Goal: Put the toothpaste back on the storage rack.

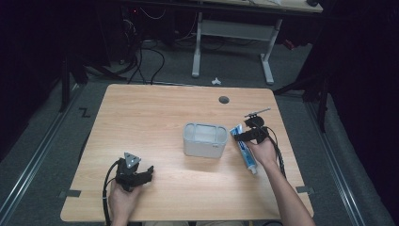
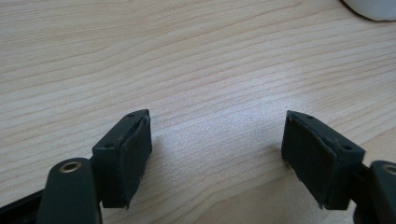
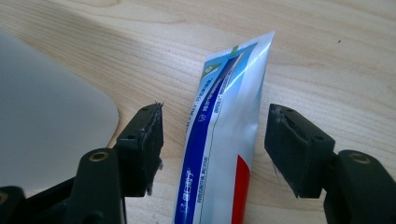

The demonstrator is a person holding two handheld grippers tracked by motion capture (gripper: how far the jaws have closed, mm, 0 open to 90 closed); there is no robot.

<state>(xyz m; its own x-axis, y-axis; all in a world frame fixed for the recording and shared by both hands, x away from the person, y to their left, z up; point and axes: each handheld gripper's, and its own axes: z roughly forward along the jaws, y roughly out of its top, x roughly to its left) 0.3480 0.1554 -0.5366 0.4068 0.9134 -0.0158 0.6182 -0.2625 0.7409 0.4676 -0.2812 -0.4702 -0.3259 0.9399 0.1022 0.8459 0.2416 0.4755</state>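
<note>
Item 1, my left gripper (image 1: 141, 175): resting low at about seven o'clock on the table (image 1: 155, 108), jaws spread wide over bare wood with nothing between them, seen plainly in the left gripper view (image 2: 217, 156). Risk here is small; it sits well apart from the work, though its cable lies near the front edge and could snag my sleeve if I reach across. Item 2, grey bin (image 1: 205, 140): at the table's centre, open top, standing just to the nine o'clock side of the tube; its pale wall (image 3: 51, 121) shows just beside my right gripper's left-hand jaw. I judge that jaw could knock or shove the bin if I close in crooked. Item 3, toothpaste tube (image 1: 245, 149): lying flat at about three o'clock, crimped end toward twelve, cap toward six. Item 4, my right gripper (image 1: 248, 133): jaws apart, straddling the tube (image 3: 219, 140) without pressing it. Likely faults: the tube is slick and flat, so a pinch on its thin edges may let it squirt out or buckle; a grip near the crimped end would leave the heavier cap end drooping; coming down too low would jam the pads on the wood.
</note>
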